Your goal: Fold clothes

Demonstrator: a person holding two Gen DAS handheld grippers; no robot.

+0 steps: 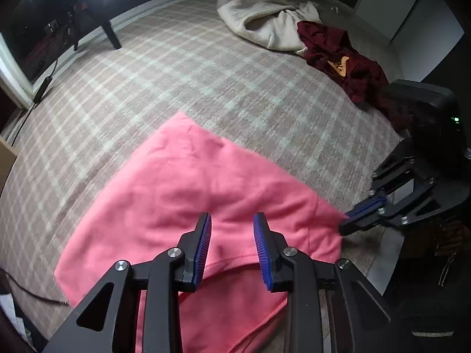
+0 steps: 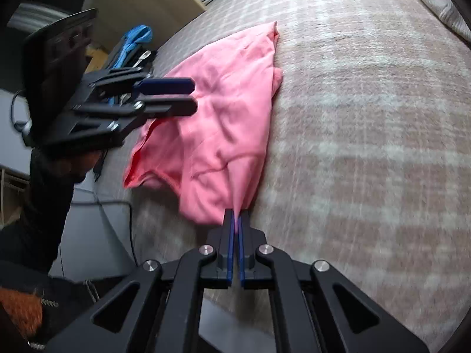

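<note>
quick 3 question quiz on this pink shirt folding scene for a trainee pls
1. True or false: the right gripper is shut on a corner of the pink shirt.
2. Multiple choice: the left gripper jaws are A) clamped on the shirt, B) open above it, C) out of view.
3. Which two garments lie farther off on the plaid rug?

Key
1. True.
2. B.
3. A cream garment and a maroon garment, bunched next to each other.
</note>
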